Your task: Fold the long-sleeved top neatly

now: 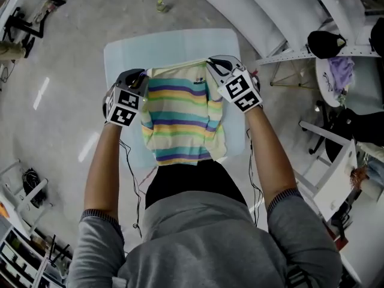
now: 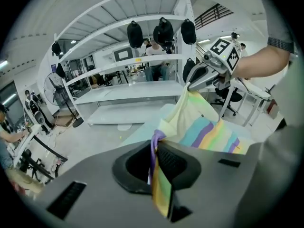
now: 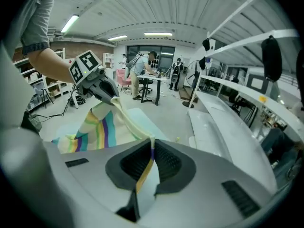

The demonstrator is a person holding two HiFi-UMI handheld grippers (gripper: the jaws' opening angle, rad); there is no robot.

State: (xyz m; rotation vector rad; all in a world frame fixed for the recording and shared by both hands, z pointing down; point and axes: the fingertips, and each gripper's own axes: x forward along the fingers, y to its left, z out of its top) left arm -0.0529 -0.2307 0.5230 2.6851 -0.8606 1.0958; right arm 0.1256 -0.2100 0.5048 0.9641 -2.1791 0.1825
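Note:
The striped long-sleeved top (image 1: 180, 116), cream with yellow, green, blue and purple bands, hangs stretched between my two grippers above a pale blue table (image 1: 126, 47). My left gripper (image 1: 143, 81) is shut on the top's left upper corner, and striped cloth (image 2: 159, 175) runs through its closed jaws. At the right upper corner my right gripper (image 1: 211, 65) is shut on the cloth (image 3: 145, 170). Each gripper view shows the other gripper pinching the far corner: the right gripper (image 2: 189, 85) and the left gripper (image 3: 114, 98). The lower hem drapes against the person's body.
Long white shelving (image 1: 264, 17) runs along the far right, with black bags hanging from it. A white desk and chairs (image 1: 336, 161) stand to the right. Racks and cables (image 1: 24, 17) lie on the floor at the left. A small bottle (image 1: 161, 5) sits beyond the table.

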